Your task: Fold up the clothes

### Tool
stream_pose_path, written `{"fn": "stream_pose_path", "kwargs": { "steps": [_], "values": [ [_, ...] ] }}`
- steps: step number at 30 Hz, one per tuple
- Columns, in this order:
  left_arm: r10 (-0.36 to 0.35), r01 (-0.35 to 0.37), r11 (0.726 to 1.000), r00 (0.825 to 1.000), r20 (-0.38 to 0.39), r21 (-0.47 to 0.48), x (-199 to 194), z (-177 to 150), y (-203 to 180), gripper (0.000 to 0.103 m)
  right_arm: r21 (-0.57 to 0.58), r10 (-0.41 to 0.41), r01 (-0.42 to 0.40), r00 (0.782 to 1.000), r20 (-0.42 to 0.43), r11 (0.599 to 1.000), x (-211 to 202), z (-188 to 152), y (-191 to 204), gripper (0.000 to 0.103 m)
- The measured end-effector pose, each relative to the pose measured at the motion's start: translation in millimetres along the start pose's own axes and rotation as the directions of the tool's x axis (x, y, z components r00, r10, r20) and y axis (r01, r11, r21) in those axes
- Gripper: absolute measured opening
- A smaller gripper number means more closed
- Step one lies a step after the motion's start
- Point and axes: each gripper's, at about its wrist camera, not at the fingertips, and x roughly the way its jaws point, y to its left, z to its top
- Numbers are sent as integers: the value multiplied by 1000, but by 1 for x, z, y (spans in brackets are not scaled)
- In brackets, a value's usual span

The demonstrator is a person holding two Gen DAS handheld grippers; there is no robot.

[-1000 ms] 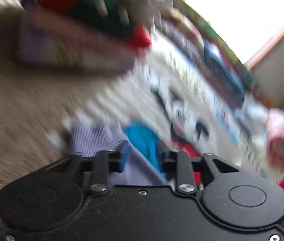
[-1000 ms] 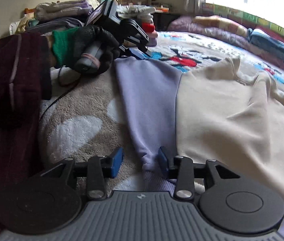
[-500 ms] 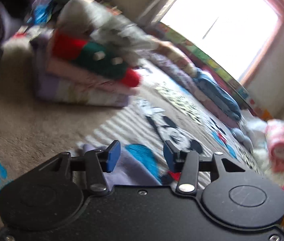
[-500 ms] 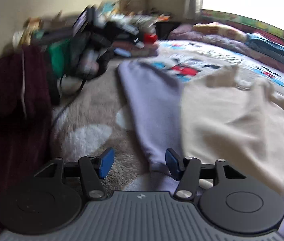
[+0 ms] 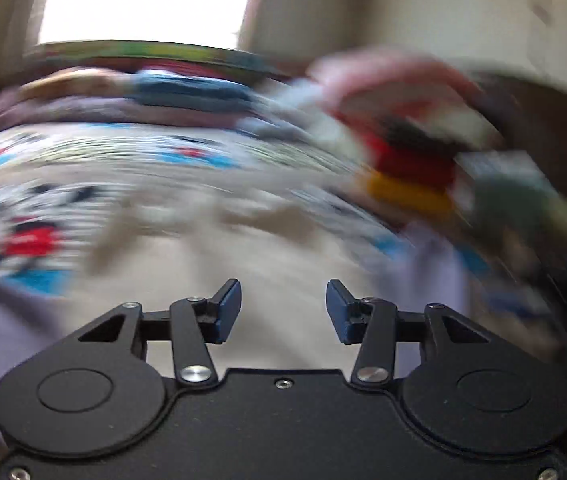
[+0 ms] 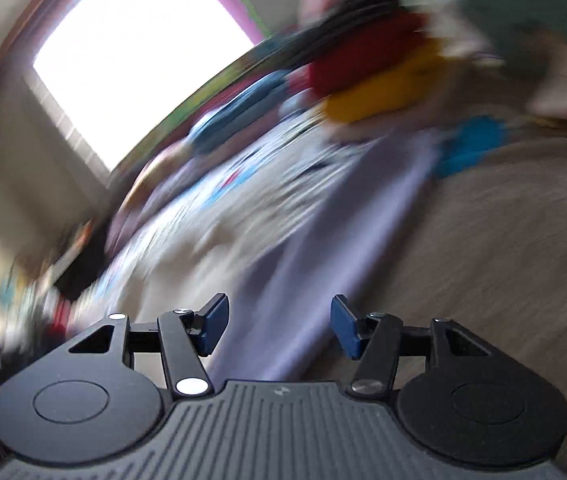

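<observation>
We hold both tools with nothing between their blue-padded fingers. The left gripper (image 5: 283,306) has its jaws standing well apart over the pale cream body of the cream-and-lilac sweatshirt (image 5: 251,264), which lies spread on the bed; a lilac sleeve of it shows at the lower left of that view. The right gripper (image 6: 279,330) is likewise spread wide and empty, and the long lilac sleeve (image 6: 323,256) runs up from just ahead of its fingers. Both views are heavily smeared, so folds and hems cannot be read.

We judge the garment lies flat so that a sleeve or side can be taken and laid over; whether any fold is already in it, the blur hides.

For room: to the right of the sleeve lies open tan fleece blanket (image 6: 483,240), bare as far as we can see. Beyond the sweatshirt runs the white cartoon-printed bedspread (image 5: 83,184). A stack of folded clothes in red, yellow and green (image 6: 383,72) crowds the far end, just beside the sleeve's tip. The bright window (image 6: 139,60) marks the far wall.
</observation>
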Motion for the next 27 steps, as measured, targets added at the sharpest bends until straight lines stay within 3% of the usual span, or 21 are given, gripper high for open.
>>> {"fn": "stream_pose_path", "kwargs": {
  "steps": [3, 6, 12, 14, 15, 16, 17, 19, 24, 26, 27],
  "values": [
    [-65, 76, 977, 996, -62, 198, 12, -14, -63, 46, 173, -58, 47, 997, 60, 984, 12, 34, -46, 64],
    [-86, 117, 926, 991, -101, 359, 29, -24, -104, 51, 309, -111, 76, 989, 96, 948, 26, 66, -87, 64],
    [-2, 63, 777, 995, -97, 626, 68, -40, -154, 55, 305, -88, 71, 995, 43, 950, 76, 111, -115, 64],
    [55, 23, 741, 994, -95, 671, 83, -47, -160, 55, 283, -51, 44, 999, 16, 958, 90, 120, -120, 54],
    [78, 7, 734, 992, -94, 679, 89, -51, -160, 45, 284, -31, 28, 1000, 7, 958, 94, 122, -124, 31],
    [102, -10, 728, 990, -93, 686, 95, -54, -160, 17, 294, -9, 9, 1000, 0, 956, 98, 121, -131, 13],
    [125, -29, 722, 988, -89, 691, 98, -55, -158, 7, 307, -1, -1, 1000, 5, 952, 97, 119, -136, 11],
    [129, -43, 701, 989, -67, 712, 97, -59, -156, 7, 336, -1, -9, 1000, 29, 942, 90, 114, -143, 10],
    [114, -10, 683, 989, -94, 730, 100, -62, -151, 7, 407, -6, -31, 996, 90, 913, 72, 99, -161, 10],
    [97, 17, 699, 988, -119, 715, 97, -57, -147, 7, 417, -11, -36, 994, 110, 908, 66, 97, -165, 11],
    [83, 35, 715, 988, -134, 698, 93, -52, -144, 14, 402, -14, -33, 993, 114, 915, 65, 100, -162, 16]
  ]
}}
